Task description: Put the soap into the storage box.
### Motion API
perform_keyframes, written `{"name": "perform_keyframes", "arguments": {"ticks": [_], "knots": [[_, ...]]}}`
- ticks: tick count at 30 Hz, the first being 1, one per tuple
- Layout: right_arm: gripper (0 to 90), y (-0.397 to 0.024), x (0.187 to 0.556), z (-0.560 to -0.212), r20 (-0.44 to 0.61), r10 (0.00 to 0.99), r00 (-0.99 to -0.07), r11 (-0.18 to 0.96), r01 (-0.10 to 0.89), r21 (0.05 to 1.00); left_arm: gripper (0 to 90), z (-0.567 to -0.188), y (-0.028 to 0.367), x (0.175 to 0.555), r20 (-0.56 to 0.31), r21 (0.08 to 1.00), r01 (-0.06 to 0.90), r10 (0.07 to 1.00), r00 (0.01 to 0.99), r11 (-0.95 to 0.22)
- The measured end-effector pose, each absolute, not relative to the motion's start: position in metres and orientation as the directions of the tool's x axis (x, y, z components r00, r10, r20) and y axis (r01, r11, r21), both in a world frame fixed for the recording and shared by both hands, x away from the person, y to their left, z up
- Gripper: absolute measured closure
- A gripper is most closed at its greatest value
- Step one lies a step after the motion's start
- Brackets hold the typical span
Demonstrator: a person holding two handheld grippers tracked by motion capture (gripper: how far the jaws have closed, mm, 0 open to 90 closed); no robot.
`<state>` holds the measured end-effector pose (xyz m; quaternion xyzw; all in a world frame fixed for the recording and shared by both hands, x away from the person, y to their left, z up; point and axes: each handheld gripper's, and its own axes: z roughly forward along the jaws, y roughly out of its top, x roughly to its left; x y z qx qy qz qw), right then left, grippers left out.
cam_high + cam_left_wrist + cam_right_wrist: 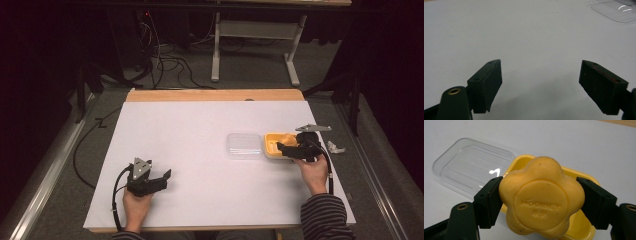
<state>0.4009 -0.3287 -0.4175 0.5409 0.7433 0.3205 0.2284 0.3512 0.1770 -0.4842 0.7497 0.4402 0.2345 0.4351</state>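
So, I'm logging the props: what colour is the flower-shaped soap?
Yellow-orange, matching its yellow dish; the soap shows best in the right gripper view.

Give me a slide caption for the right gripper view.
Right gripper clamps a flower-shaped yellow soap above its yellow dish, clear lid lying beside it.

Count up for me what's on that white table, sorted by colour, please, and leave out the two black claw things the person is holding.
Yellow: 2, the flower-shaped soap and the tray under it
Clear: 1, the plastic lid lying beside the tray
White: 1, a small object near the table's right edge, too small to identify
Total: 4
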Motion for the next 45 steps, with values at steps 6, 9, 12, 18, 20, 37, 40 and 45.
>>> {"name": "perform_keyframes", "arguments": {"ticks": [6, 9, 12, 18, 20, 37, 40, 45], "knots": [[26.4, -0.327, 0.407, -0.423, 0.019, 0.952, -0.306, 0.201, 0.670, 0.715, 19.1, -0.484, 0.177, 0.351, -0.029, 0.858, 0.456, 0.865, 0.501, -0.235], [26.4, -0.327, 0.410, -0.426, 0.019, 0.954, -0.300, 0.199, 0.678, 0.707, 19.1, -0.484, 0.177, 0.351, -0.030, 0.858, 0.456, 0.865, 0.502, -0.235], [26.4, -0.326, 0.412, -0.428, 0.021, 0.954, -0.299, 0.198, 0.683, 0.703, 19.2, -0.484, 0.177, 0.351, -0.031, 0.857, 0.458, 0.864, 0.503, -0.236], [26.4, -0.328, 0.418, -0.433, 0.030, 0.960, -0.280, 0.183, 0.702, 0.689, 19.3, -0.484, 0.177, 0.351, -0.031, 0.857, 0.458, 0.864, 0.502, -0.236], [26.4, -0.329, 0.420, -0.435, 0.031, 0.962, -0.271, 0.178, 0.707, 0.684, 19.3, -0.484, 0.177, 0.351, -0.031, 0.857, 0.458, 0.864, 0.503, -0.235], [26.1, -0.327, 0.426, -0.444, 0.046, 0.961, -0.271, 0.167, 0.709, 0.686, 19.4, -0.484, 0.177, 0.351, -0.031, 0.857, 0.458, 0.864, 0.502, -0.235], [26.0, -0.325, 0.428, -0.446, 0.043, 0.961, -0.273, 0.172, 0.713, 0.679, 19.4, -0.484, 0.177, 0.351, -0.031, 0.858, 0.458, 0.865, 0.501, -0.235], [25.8, -0.322, 0.429, -0.449, 0.040, 0.958, -0.284, 0.181, 0.706, 0.685, 19.3, -0.484, 0.177, 0.351, -0.030, 0.859, 0.456, 0.865, 0.501, -0.234]]}}
